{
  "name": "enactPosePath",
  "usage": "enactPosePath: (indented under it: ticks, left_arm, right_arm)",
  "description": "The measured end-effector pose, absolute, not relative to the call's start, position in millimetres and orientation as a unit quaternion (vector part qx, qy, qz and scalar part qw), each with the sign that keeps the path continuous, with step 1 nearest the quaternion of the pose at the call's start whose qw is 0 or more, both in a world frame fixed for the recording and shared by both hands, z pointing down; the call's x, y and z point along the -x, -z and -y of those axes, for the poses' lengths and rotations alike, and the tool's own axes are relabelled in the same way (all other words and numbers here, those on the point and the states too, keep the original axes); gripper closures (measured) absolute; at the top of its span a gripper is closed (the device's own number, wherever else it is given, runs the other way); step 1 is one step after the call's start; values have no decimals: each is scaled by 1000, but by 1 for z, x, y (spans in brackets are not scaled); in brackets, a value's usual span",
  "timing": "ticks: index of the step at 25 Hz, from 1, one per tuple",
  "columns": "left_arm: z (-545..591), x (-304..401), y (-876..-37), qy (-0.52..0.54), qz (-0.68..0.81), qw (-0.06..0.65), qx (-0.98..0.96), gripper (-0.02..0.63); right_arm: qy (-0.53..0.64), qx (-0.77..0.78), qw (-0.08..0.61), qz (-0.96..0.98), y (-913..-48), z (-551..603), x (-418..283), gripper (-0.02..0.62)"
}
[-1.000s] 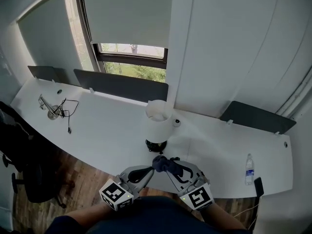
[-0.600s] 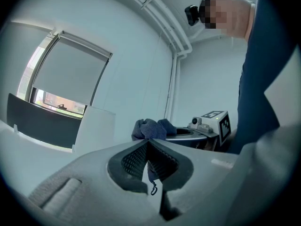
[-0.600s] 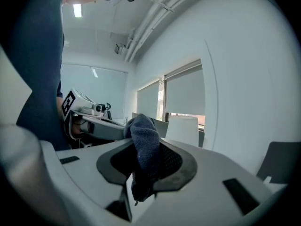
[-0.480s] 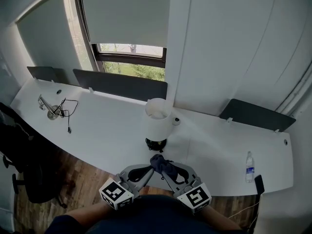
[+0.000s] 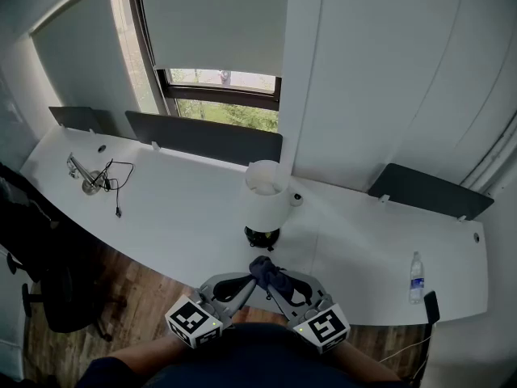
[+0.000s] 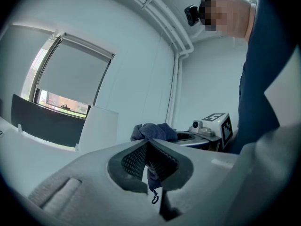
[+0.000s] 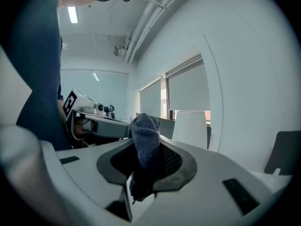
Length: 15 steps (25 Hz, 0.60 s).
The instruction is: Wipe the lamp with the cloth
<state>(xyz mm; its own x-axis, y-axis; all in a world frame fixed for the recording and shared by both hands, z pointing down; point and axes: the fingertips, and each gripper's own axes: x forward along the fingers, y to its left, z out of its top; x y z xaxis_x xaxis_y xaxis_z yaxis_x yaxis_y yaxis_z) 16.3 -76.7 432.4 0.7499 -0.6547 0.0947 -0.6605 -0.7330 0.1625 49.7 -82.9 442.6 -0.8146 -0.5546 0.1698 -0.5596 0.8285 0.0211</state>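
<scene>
The dark blue terry cloth hangs bunched in the air between the two tongs, above the near edge of the long white counter and just in front of the lamp; the left tongs are closed, their ribbed pads pressed together on a thin fold of the cloth, the rest of which bulges beyond the tips; the right tongs are clamped on a thicker wad of the same cloth, which stands up between the pads and trails down below them; the two tips nearly meet at the cloth, with the marker cubes drawn back towards the person's dark blue sleeves.

The lamp, with a white cylindrical shade on a round black base, stands upright on the counter near its front edge, apart from the cloth; a small white round object sits just beside the shade on its right; a clear plastic water bottle stands well to the right, near a flat black device at the edge; at the far left lie a metal clamp and a thin black cable; low dark grey divider panels run along the back, under a window with a lowered blind.
</scene>
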Motion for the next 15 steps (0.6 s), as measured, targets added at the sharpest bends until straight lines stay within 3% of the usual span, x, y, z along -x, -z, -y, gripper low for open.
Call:
enactPosePath:
  ticks: [15]
  left_arm:
    - [73,-18,-430,-13,353,86,-932,600]
  right_arm:
    - [-16,-296,81,952,-441,79,-51,489]
